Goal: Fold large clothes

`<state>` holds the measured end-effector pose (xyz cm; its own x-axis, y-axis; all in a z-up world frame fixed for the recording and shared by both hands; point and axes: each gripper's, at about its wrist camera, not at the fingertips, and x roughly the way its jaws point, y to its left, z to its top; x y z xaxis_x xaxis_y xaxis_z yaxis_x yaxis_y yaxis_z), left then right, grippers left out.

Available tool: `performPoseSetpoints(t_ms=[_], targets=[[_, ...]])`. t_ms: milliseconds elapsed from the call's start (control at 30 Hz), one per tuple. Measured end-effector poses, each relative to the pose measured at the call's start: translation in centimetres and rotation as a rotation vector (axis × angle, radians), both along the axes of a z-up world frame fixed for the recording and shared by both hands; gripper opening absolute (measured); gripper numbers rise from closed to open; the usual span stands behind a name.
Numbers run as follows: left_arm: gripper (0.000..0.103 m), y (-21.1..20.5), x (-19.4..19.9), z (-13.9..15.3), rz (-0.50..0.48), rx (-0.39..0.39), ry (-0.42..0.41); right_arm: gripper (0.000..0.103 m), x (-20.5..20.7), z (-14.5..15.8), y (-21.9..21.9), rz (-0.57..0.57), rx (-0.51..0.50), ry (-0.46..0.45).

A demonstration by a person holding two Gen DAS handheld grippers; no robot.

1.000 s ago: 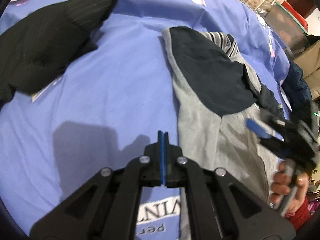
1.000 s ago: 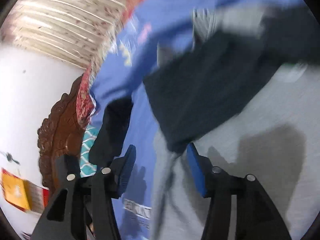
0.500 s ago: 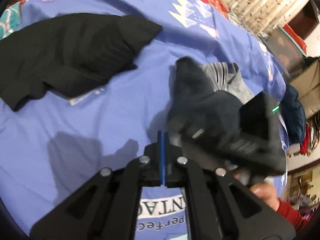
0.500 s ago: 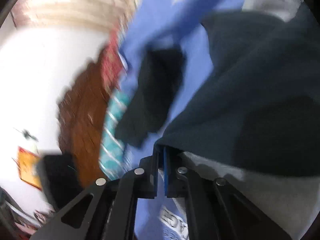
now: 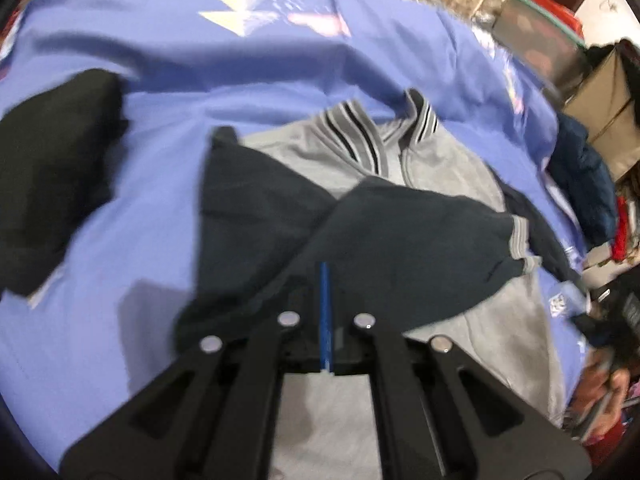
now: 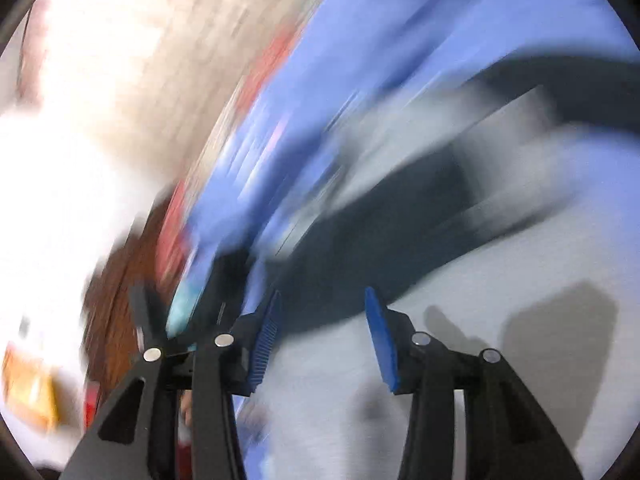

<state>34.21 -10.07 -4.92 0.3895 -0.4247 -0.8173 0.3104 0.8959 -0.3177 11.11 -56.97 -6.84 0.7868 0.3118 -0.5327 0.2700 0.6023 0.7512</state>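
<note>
A grey jacket point(image 5: 424, 168) with dark navy sleeves and a striped collar lies on a blue bedsheet point(image 5: 160, 160). Both dark sleeves point(image 5: 400, 240) are folded across its grey front. My left gripper point(image 5: 325, 280) is shut and empty, its tips over the near edge of the dark sleeve. My right gripper point(image 6: 322, 320) is open and empty above the grey body point(image 6: 440, 360), just short of the dark sleeve point(image 6: 360, 248). The right wrist view is badly motion-blurred.
A black garment point(image 5: 52, 184) lies on the sheet at the left. A dark blue garment point(image 5: 584, 184), a cardboard box point(image 5: 608, 108) and clutter sit off the bed's right side. A brown wooden headboard point(image 6: 116, 280) shows in the right wrist view.
My right gripper carried the dark sleeve across the jacket, let it go and opened. My left gripper moved over the jacket and stayed shut.
</note>
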Motion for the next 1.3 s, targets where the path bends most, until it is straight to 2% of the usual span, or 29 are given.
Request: performPoseSetpoints(t_ms=[67, 133, 200, 233, 267, 333, 400, 500, 567, 600, 667, 733, 833, 900, 933, 1000, 1033, 1067, 1100, 1133, 1167, 1233, 1300], targets=[[0.000, -2.2, 1.0, -2.2, 0.013, 0.074, 0.023, 0.061, -4.0, -0.6, -6.0, -0.206, -0.027, 0.044], [0.000, -3.7, 1.9, -5.0, 0.021, 0.162, 0.049, 0.061, -7.8, -1.1, -10.5, -0.391, -0.161, 0.193], [0.000, -3.8, 2.1, -6.3, 0.040, 0.161, 0.041, 0.061, -10.2, -0.9, -12.5, -0.451, -0.266, 0.232], [0.000, -3.8, 1.9, -6.3, 0.057, 0.154, 0.020, 0.061, -10.9, -0.5, -12.9, -0.447, -0.339, 0.254], [0.000, -4.1, 1.8, -6.3, 0.057, 0.170, 0.014, 0.061, -10.9, 0.3, -12.7, -0.403, -0.455, 0.270], [0.000, -4.5, 1.7, -6.3, 0.057, 0.197, 0.005, 0.061, -9.6, 0.8, -11.4, -0.262, -0.622, 0.302], [0.000, -4.6, 1.7, -6.4, 0.064, 0.207, 0.000, 0.062, -8.2, 0.2, -11.6, -0.116, -0.773, 0.355], [0.000, -4.8, 1.5, -6.4, 0.073, 0.219, -0.015, 0.062, -4.9, -2.1, -10.1, -0.007, -0.918, 0.447], [0.000, -4.8, 1.3, -6.4, 0.079, 0.209, -0.029, 0.062, -3.0, -3.6, -10.7, 0.031, -0.959, 0.513], [0.000, -4.6, 1.2, -6.5, 0.080, 0.200, -0.037, 0.060, -2.6, -4.2, -12.0, 0.067, -0.927, 0.532], [0.000, -4.1, 0.8, -6.6, 0.083, 0.161, -0.060, 0.025, -2.7, -3.6, -13.6, 0.094, -0.834, 0.500], [0.000, -3.7, 0.6, -6.8, 0.087, 0.127, -0.075, 0.024, -3.8, -1.1, -14.3, 0.107, -0.719, 0.437], [0.000, -3.4, 0.4, -7.0, 0.100, 0.081, -0.093, 0.024, -7.2, 4.9, -13.2, 0.164, -0.443, 0.202], [0.000, -3.2, 0.3, -7.2, 0.106, 0.058, -0.104, 0.024, -8.6, 8.0, -12.9, 0.180, -0.352, 0.068], [0.000, -3.2, 0.3, -7.2, 0.108, 0.053, -0.107, 0.024, -8.6, 8.8, -13.2, 0.154, -0.353, 0.047], [0.000, -3.1, 0.2, -7.2, 0.108, 0.054, -0.111, 0.025, -8.4, 9.3, -15.9, 0.018, -0.449, 0.068], [0.000, -3.3, 0.2, -7.2, 0.106, 0.060, -0.116, 0.028, -7.9, 9.0, -17.2, -0.050, -0.552, 0.121], [0.000, -3.3, 0.3, -7.1, 0.105, 0.065, -0.119, 0.033, -7.2, 7.9, -18.9, -0.144, -0.705, 0.228], [0.000, -3.3, 0.2, -7.1, 0.104, 0.068, -0.121, 0.033, -6.8, 6.4, -20.6, -0.231, -0.802, 0.351], [0.000, -3.4, 0.1, -7.2, 0.103, 0.074, -0.125, 0.033, -6.9, 5.1, -22.2, -0.281, -0.798, 0.428], [0.000, -3.5, 0.1, -7.2, 0.103, 0.078, -0.129, 0.033, -7.5, 4.5, -22.7, -0.302, -0.734, 0.419], [0.000, -3.6, 0.0, -7.2, 0.103, 0.081, -0.134, 0.035, -9.4, 4.3, -22.3, -0.320, -0.603, 0.304], [0.000, -3.5, 0.0, -7.2, 0.104, 0.079, -0.136, 0.048, -10.2, 4.2, -19.6, -0.266, -0.571, 0.227]])
